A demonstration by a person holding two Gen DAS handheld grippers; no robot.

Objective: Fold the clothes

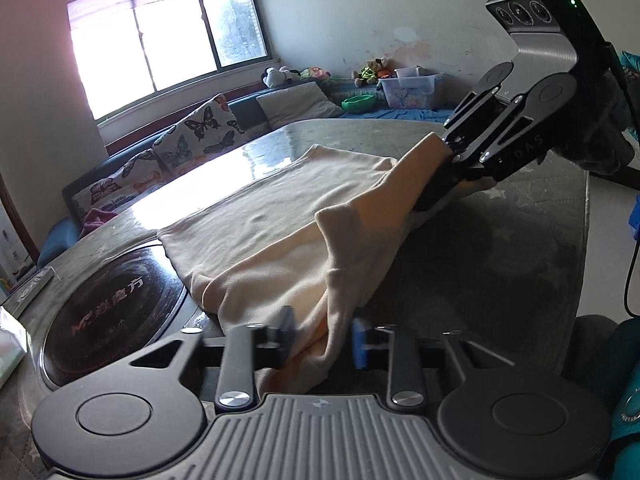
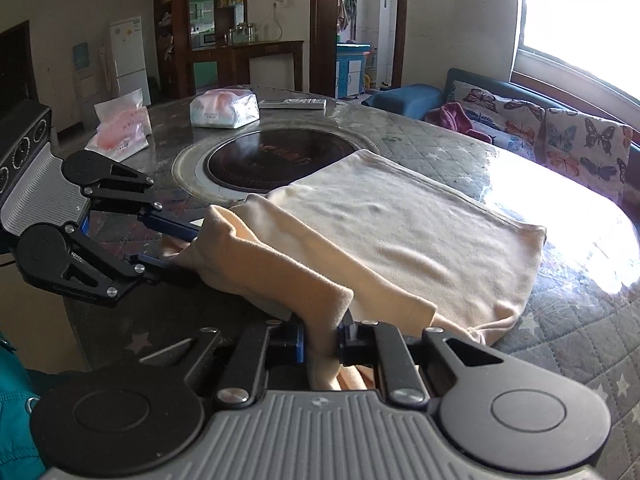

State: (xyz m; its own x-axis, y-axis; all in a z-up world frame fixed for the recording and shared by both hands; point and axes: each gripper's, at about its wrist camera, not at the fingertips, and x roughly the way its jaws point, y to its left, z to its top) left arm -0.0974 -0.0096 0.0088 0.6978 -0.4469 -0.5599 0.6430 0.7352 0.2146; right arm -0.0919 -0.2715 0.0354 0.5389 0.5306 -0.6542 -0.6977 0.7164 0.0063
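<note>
Both tongs pinch the near edge of the cream garment [image 2: 404,232], lifted into a ridge above the surface [image 2: 560,320]. The left tongs [image 1: 322,338] grip one end, the right tongs [image 2: 320,338] the other, facing each other; the rest lies flat beside the round cooktop [image 2: 276,160].

left tool [image 1: 322,334] clamped, right tool [image 2: 320,338] clamped – raised

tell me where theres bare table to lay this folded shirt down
Bare quilted table lies to the right of the cream shirt, up to the window-side edge, and a dark strip in front of the shirt's near edge. It is crowded beyond the round cooktop: a tissue pack, a pink bag and a remote. Both tongs, left and right, grip cloth.
</note>
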